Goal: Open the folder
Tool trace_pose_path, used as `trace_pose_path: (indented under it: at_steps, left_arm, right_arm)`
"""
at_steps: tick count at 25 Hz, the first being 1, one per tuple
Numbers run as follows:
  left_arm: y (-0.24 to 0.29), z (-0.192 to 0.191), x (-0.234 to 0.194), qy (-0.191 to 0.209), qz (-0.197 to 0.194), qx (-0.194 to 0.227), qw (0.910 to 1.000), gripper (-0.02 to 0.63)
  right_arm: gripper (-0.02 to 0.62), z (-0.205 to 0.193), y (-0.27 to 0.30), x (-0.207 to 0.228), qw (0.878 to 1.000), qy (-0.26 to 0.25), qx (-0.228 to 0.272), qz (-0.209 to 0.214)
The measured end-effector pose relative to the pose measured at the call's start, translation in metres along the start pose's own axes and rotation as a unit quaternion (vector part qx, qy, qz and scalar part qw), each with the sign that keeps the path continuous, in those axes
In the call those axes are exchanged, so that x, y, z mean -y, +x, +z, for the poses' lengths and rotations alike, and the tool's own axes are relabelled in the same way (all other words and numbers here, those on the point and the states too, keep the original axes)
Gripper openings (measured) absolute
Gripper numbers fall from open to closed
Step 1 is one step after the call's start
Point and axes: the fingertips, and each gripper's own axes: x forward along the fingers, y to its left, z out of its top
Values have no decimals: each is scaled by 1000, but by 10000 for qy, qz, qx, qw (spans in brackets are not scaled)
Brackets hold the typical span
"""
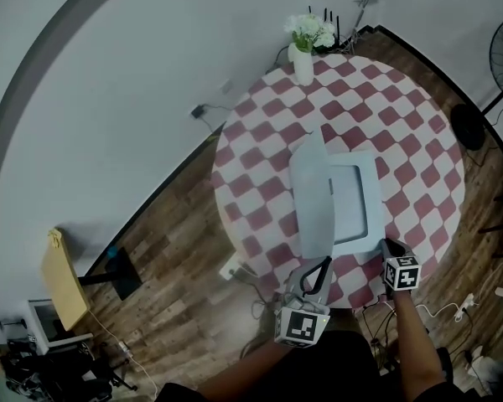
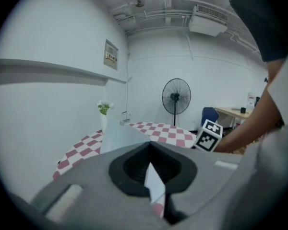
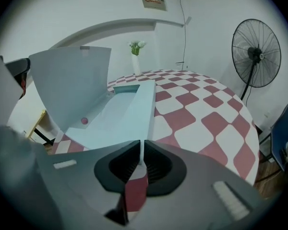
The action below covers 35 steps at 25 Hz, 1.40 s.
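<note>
Nearest the person, the left gripper (image 1: 323,265) is clamped tight on the near edge of the front cover (image 1: 310,198). A thin pale strip of that cover runs between the closed jaws in the left gripper view. The right gripper (image 1: 387,246) is drawn narrow onto the near right edge of the lower half (image 1: 355,206), and its pads press on that thin rim.

The folder (image 3: 116,121) lies just ahead of both grippers, at the middle of the table. Its long axis runs away from the person. The front cover stands raised and tilted, hinged along the long side on the left, and it is apart from the lower half everywhere but at that hinge. A small round snap (image 3: 84,120) shows on the exposed inner face.

The left gripper is on the hinge side and the right gripper is on the free side. The next move probably calls for the left gripper to swing the cover up and over to the left about the hinge. The right gripper would pin the lower half flat meanwhile.

The table (image 1: 402,124) is round, under a red-and-white chequered cloth. A vase (image 1: 303,64) of white flowers stands at its far edge, well apart from the folder. Beyond are a wooden floor (image 1: 176,249), a plain pale wall (image 1: 134,65) and a standing fan (image 3: 256,54).
</note>
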Motion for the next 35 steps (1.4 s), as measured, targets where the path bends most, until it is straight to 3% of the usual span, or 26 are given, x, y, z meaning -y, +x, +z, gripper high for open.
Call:
trace_pose_path:
  at_steps: [4,10,15,19,22,24,28,29,35]
  left_arm:
    - [-22,0,-26,-320,419,211,9984,2]
    - [-54,-11,-64,-929,930,289,9909,2]
    - [-80,-42,-92,-1670,1430,233,9752,2]
    - [-96,-60,-116,-1969,1785,244,9637,2]
    - [-114,-83,-140,-2310,2164,150,9485,3]
    - [-127,-107,-158,-2640,2454,32,9328,7]
    - [-149,-168,-187,-3664,2959,-233,8819,9]
    - [-152,-180,-191,-3771,3032,-302,8746,9]
    - [-156,-228,-210,-3720,3127,-635,8717,11]
  right_arm:
    - [2,0,0,-5,9992,-295,-47,-249]
    - [2,0,0,-9,9987,-281,-105,-414]
    - [2,0,1,-13,9977,-317,-197,-558]
    - [2,1,3,-20,9975,-271,-245,-604]
    - [2,3,4,-27,9972,-232,-263,-656]
    - [2,5,4,-33,9970,-318,-268,-657]
    - [2,10,9,-50,9965,-487,-270,-626]
    - [2,10,10,-55,9964,-512,-261,-615]
    - [2,18,16,-99,9971,-628,-117,-413]
